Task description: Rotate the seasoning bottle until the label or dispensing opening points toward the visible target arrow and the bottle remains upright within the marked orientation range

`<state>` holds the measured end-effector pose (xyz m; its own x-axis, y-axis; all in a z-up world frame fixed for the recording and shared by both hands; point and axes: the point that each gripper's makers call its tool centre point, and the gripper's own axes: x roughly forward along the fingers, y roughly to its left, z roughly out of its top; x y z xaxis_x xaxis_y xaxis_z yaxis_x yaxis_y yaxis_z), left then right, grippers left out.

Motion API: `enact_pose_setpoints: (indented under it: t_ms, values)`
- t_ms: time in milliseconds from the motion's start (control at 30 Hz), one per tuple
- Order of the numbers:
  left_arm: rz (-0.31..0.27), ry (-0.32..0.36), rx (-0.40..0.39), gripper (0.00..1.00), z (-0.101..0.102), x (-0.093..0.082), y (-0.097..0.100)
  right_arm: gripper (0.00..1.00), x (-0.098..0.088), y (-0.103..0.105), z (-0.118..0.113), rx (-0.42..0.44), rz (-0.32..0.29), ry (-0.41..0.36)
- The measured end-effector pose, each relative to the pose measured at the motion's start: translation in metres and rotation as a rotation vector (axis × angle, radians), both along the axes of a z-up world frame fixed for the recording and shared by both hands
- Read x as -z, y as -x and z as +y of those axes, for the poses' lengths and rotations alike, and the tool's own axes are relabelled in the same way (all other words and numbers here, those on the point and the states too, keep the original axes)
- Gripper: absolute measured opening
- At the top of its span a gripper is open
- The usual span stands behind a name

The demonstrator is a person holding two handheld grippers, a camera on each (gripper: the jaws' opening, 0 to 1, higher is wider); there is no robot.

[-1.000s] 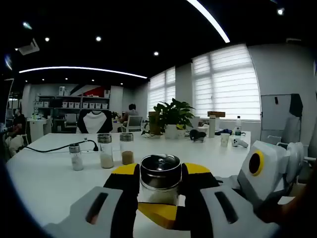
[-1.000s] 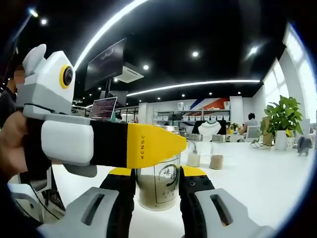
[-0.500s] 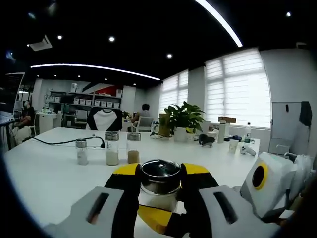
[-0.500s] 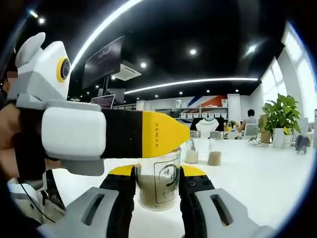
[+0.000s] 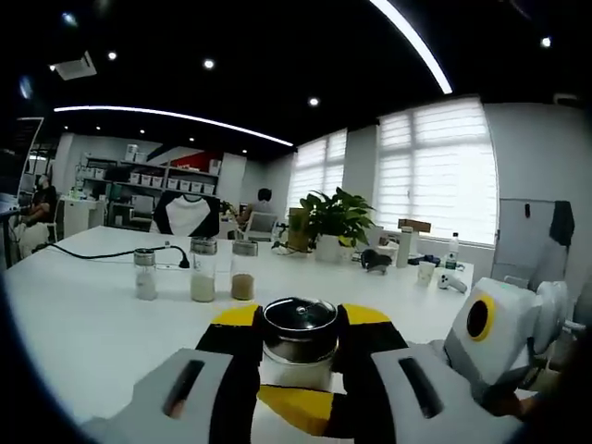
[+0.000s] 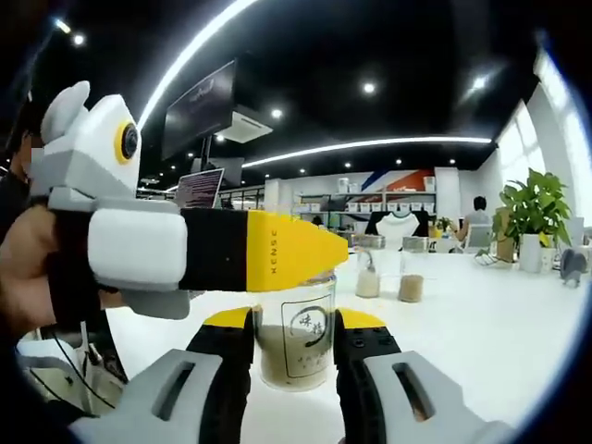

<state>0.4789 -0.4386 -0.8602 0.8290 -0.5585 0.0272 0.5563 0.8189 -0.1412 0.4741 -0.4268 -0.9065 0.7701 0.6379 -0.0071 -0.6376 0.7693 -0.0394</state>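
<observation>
Both grippers are on the seasoning bottle (image 6: 296, 344), which stands upright on the white table (image 5: 83, 314). The left gripper (image 5: 298, 340) has its fingers clamped on the metal cap (image 5: 300, 326) (label faces the right gripper view), the right gripper (image 6: 294, 344) grips the glass body lower down

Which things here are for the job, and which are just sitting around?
For the job:
seasoning bottle
left gripper on its lid
right gripper on its glass body

Just sitting around:
three small jars
potted plant
black cable
</observation>
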Motion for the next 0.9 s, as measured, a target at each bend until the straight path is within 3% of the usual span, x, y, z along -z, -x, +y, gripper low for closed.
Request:
enact_pose_setpoints:
  t_ms: [167,200,300,467,500,600,767,900]
  values:
    - [-0.025,-0.006,0.053,0.33,0.002,-0.002,0.002,0.31,-0.003,0.005,0.002,-0.063,0.012,-0.011]
    - [-0.052,-0.071,0.095,0.33,-0.001,-0.001,0.004,0.30,-0.004,0.005,0.003,-0.069,0.011,-0.009]
    - [-0.079,-0.111,0.117,0.33,-0.002,-0.003,0.005,0.30,-0.007,0.007,0.004,-0.093,0.005,-0.012]
    - [-0.106,-0.077,0.198,0.33,0.001,-0.013,0.008,0.30,-0.016,0.010,0.006,-0.157,-0.004,-0.050]
    - [-0.123,-0.079,0.245,0.33,-0.001,-0.015,0.012,0.31,-0.017,0.011,0.006,-0.170,-0.001,-0.057]
    - [-0.101,-0.025,0.300,0.33,0.001,-0.020,0.016,0.34,-0.021,0.012,0.005,-0.189,-0.017,-0.047]
    - [-0.127,-0.061,0.360,0.33,-0.001,-0.023,0.023,0.37,-0.023,0.015,0.007,-0.237,0.005,-0.085]
    - [-0.085,-0.056,0.408,0.33,-0.002,-0.019,0.026,0.37,-0.020,0.019,0.008,-0.253,0.012,-0.077]
